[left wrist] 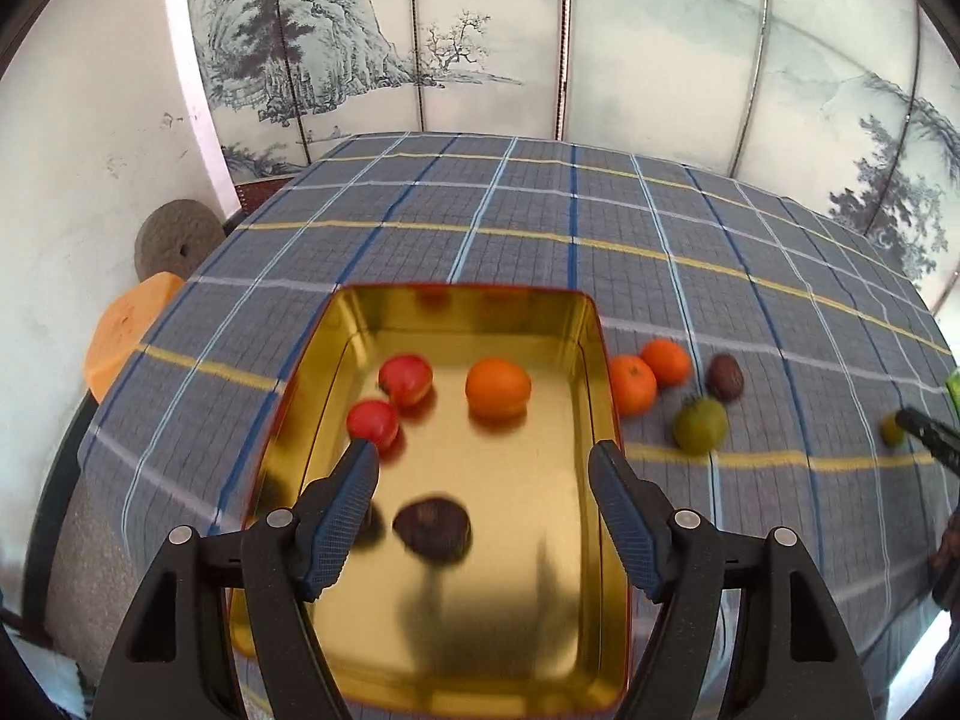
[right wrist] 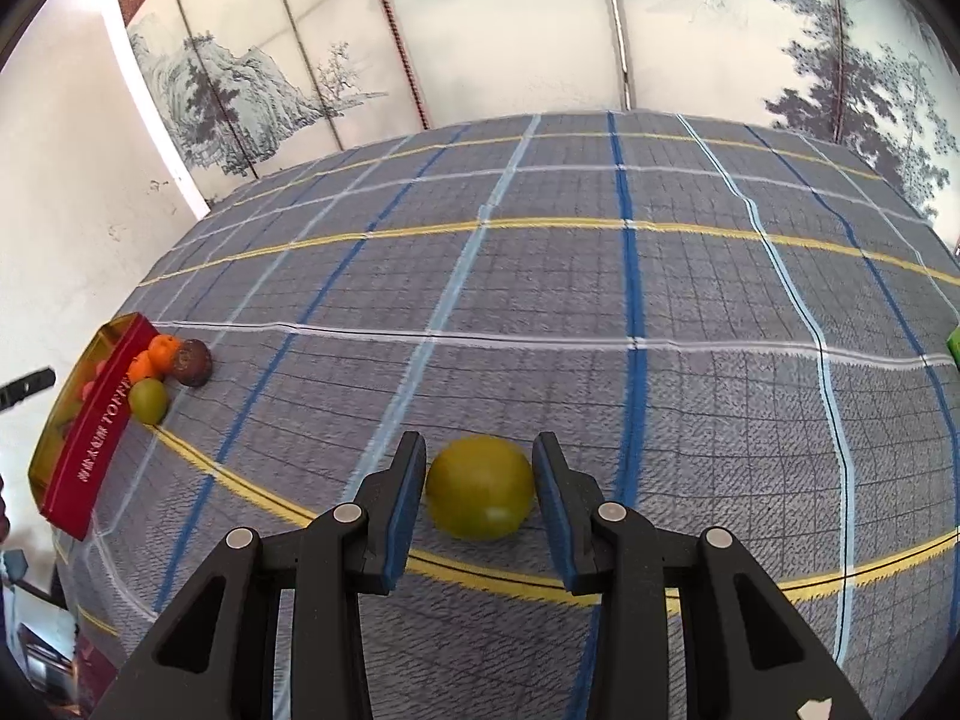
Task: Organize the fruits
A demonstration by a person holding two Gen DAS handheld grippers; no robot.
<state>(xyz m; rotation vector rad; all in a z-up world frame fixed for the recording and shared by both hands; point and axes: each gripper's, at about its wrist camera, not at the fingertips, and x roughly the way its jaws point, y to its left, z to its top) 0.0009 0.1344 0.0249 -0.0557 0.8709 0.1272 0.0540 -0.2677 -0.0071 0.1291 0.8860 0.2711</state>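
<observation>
Left tongs (left wrist: 485, 456) spread wide apart; right tongs (right wrist: 478, 450) narrower, angled downward

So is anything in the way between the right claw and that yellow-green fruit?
No. The yellow-green fruit sits on the tablecloth right between the open right claw fingers, with nothing visible between them.

Four fruits (left wrist: 696, 387) lie right of the tin (left wrist: 594, 324).
</observation>
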